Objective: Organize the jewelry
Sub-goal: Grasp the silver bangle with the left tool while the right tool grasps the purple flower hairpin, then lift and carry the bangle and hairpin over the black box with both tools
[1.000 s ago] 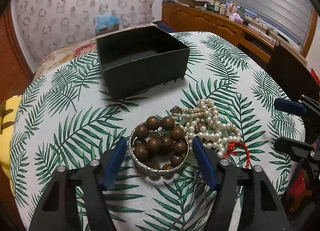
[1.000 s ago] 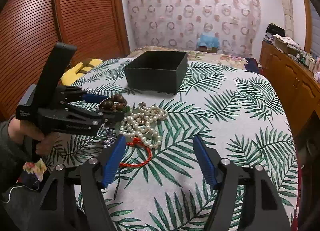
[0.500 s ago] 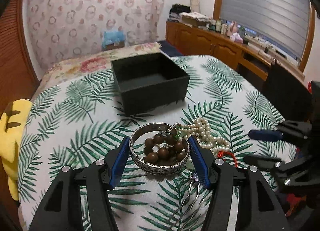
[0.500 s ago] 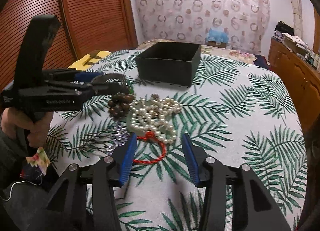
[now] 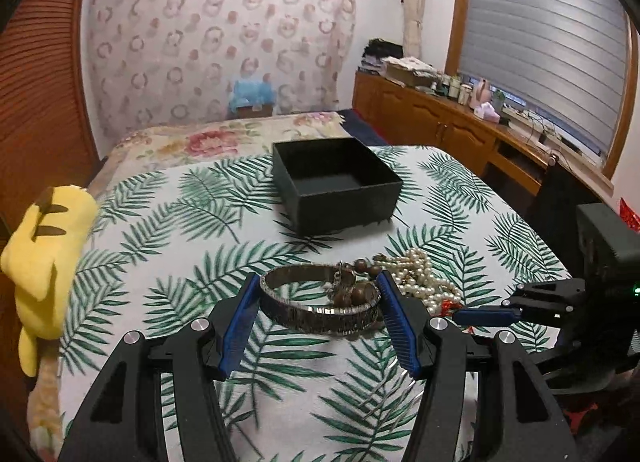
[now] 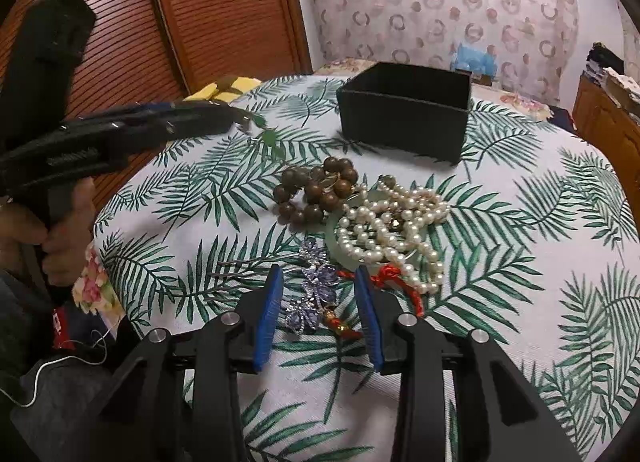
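Change: silver bangle (image 5: 320,308) now hangs clear of the desk (image 5: 160,262) in the left hand-held gripper (image 5: 318,312), which has risen off the pile; the wooden beads that lay inside the ring earlier stay behind on the cloth.
Far left: yellow plush toy (image 5: 44,246) sits at the desk's left edge, well apart from the jewelry.
Left hand-held gripper: clamped on the silver bangle, blue pads pressing its two sides, the ring lying roughly level.
Wooden bead bracelet (image 6: 316,192): on the desk, touching the pearl necklace (image 6: 394,228) to its right.
Black box (image 5: 336,184): open, looks empty, on the far side beyond the pile; bare cloth lies between.
Right hand-held gripper (image 6: 318,314): jaws closing around the purple hairpin ornament (image 6: 314,294) and red cord (image 6: 384,278) at the near edge of the pile; pads not yet pressing.
Risk: bangle held only by two points on a smooth rim, so a tilt could let it swing or slip; the red cord looks tangled with the pearls, so lifting it may drag them along.
Room: open cloth left and right of the box; desk edges lie near both hand-held grippers.
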